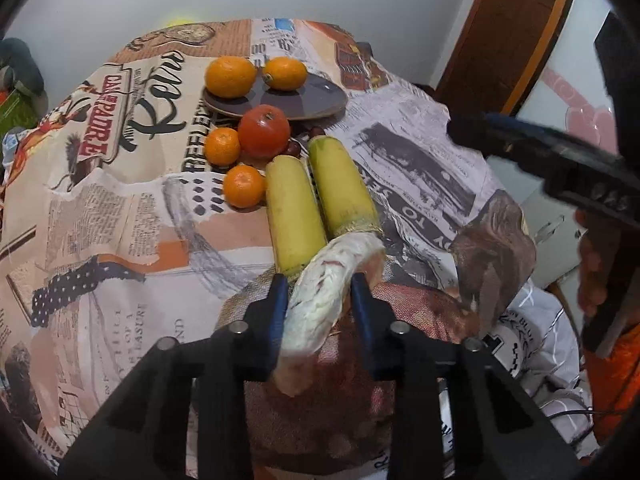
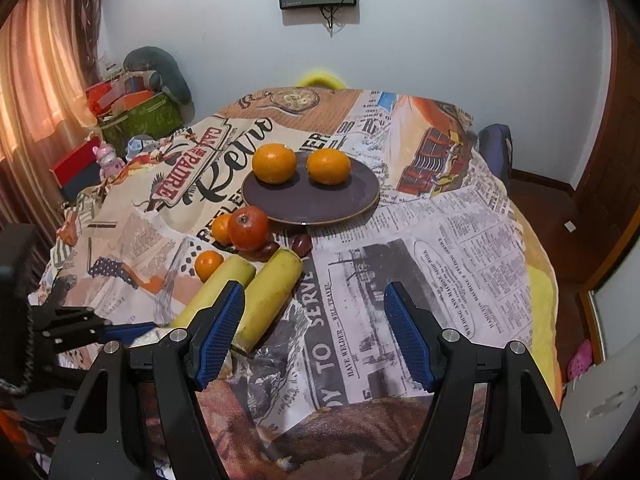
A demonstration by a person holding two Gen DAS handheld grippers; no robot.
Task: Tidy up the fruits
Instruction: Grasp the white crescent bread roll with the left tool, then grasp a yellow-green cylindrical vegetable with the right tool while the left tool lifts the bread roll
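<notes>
Two yellow bananas (image 1: 316, 196) joined by a thick pale stalk (image 1: 320, 304) lie on the printed tablecloth. My left gripper (image 1: 320, 292) is shut on that stalk. A dark plate (image 1: 304, 100) holds two oranges (image 1: 230, 77) behind them. A red apple (image 1: 264, 131) and two small tangerines (image 1: 222, 146) lie between plate and bananas. My right gripper (image 2: 314, 312) is open and empty above the cloth, right of the bananas (image 2: 272, 296). The plate (image 2: 312, 200) with oranges (image 2: 274, 163) lies ahead of it.
Dark small fruits (image 2: 302, 243) lie by the apple (image 2: 248, 227). The round table drops off at right (image 2: 540, 280). Boxes and a green bag (image 2: 140, 116) stand at the far left by the curtain. My left gripper shows in the right wrist view (image 2: 120, 330).
</notes>
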